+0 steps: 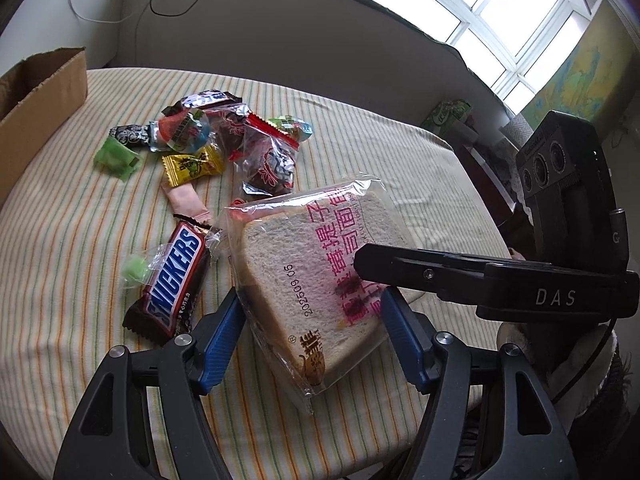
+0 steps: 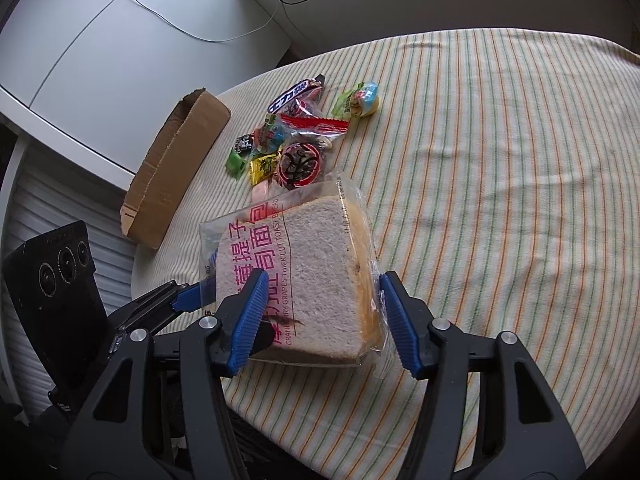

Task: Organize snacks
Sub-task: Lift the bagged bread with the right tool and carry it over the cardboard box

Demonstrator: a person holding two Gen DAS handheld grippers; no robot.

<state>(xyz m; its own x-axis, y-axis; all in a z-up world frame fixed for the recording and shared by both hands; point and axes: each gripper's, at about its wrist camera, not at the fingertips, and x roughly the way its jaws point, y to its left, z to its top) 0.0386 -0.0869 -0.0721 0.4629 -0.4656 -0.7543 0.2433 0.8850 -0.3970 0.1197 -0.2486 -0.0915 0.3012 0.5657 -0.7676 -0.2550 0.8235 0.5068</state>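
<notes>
L gripper [image 1: 312,320] angled down over striped cloth [image 1: 80,240], jaws approx halfway apart w/ bread pack [image 1: 304,276] between blue pads; left pad touching wrapper, right pad's contact unclear. R gripper [image 2: 320,312] same downward tilt, jaws straddling other end of pack, small gaps both sides, no squeeze. Snickers [image 1: 172,280] just left of bread, cardboard box [image 1: 36,92] far left.
</notes>
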